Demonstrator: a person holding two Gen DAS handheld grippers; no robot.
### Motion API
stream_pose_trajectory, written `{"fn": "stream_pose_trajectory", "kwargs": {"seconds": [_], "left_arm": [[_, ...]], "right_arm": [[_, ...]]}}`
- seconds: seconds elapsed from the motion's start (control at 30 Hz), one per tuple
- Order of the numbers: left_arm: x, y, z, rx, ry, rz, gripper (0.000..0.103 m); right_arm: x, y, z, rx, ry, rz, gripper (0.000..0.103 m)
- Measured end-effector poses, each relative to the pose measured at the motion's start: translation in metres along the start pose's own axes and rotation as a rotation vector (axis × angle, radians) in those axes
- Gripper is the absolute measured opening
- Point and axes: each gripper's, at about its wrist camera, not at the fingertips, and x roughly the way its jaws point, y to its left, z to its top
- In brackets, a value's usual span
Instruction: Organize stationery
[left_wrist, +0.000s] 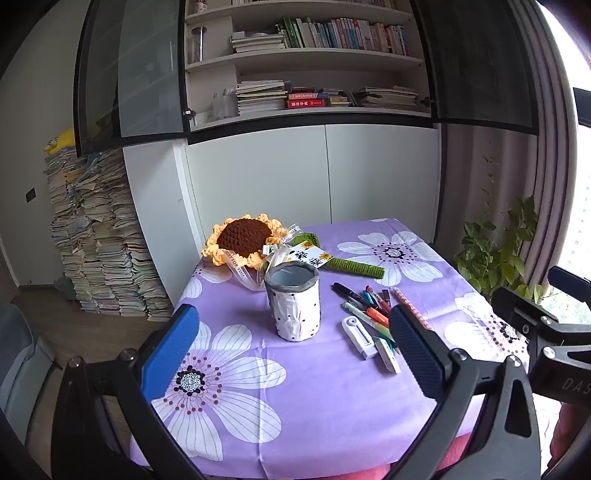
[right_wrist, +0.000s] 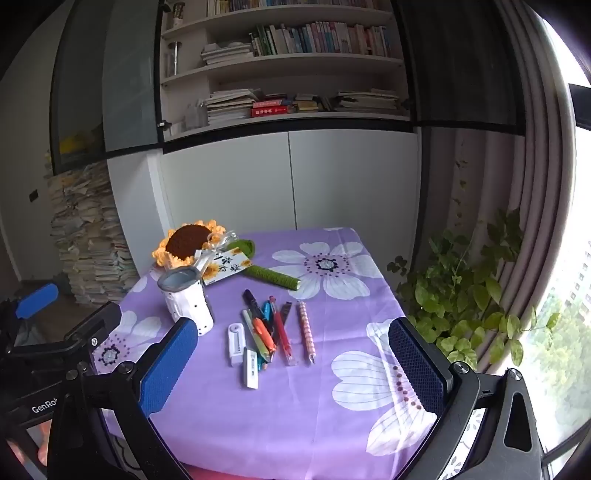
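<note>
While both the left gripper (left_wrist: 295, 354) and right gripper (right_wrist: 291, 365) hang wide open, holding nothing, pens (right_wrist: 271, 328) lie bunched on the surface (right_wrist: 295, 424) right of the pen holder (right_wrist: 188, 301); grabbing one may drag neighbours or tip the holder.

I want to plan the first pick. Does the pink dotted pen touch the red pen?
Apart. The right wrist view shows purple cloth between the pink dotted pen and the red pen.

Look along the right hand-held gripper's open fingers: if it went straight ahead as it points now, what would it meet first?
Probably the loose pens lying on the purple floral tablecloth, since they sit centred between the fingers of the right hand-held gripper. Depth is unclear; it might touch bare cloth just short of them.
</note>
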Motion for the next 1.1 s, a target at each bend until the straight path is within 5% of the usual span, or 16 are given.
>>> {"fn": "stream_pose_trajectory", "kwargs": {"seconds": [0.3, 1.1], "left_arm": [[-0.006, 0.005, 0.008, -0.012, -0.029, 0.002, 0.102], [-0.06, 0.011, 0.031, -0.04, -0.232, 0.012, 0.102]], "right_arm": [[-0.004, 0.0, 0.0, 0.001, -0.013, -0.001, 0.103], [-0.056, 0.005, 0.022, -0.043, -0.21, -0.017, 0.103]]}}
